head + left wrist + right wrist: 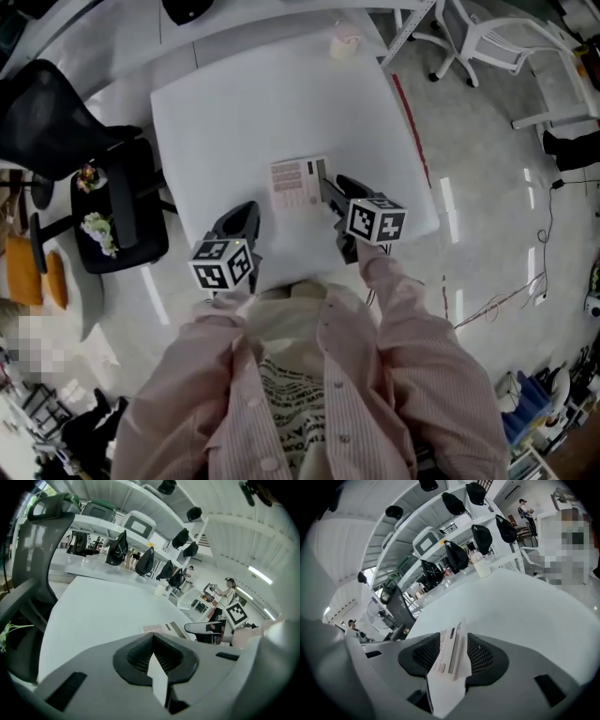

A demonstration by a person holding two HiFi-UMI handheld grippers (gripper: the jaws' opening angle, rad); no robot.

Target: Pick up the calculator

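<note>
The calculator (298, 183) is a pale flat slab with pinkish keys, near the middle of the white table (234, 103). My right gripper (328, 185) is shut on its right edge. In the right gripper view the calculator (451, 656) stands on edge between the two dark ribbed pads (485, 656) and fills the gap. My left gripper (246, 216) hovers over the table's near edge, left of the calculator and apart from it, shut and holding nothing. From the left gripper (153, 641) view the calculator (157, 628) lies ahead, with the right gripper (206, 629) beside it.
A black office chair (122, 211) with a small plant on its seat stands at the table's left side. A pale cup (345, 43) sits at the table's far right corner. White chairs (487, 37) and a red floor line (412, 131) lie to the right.
</note>
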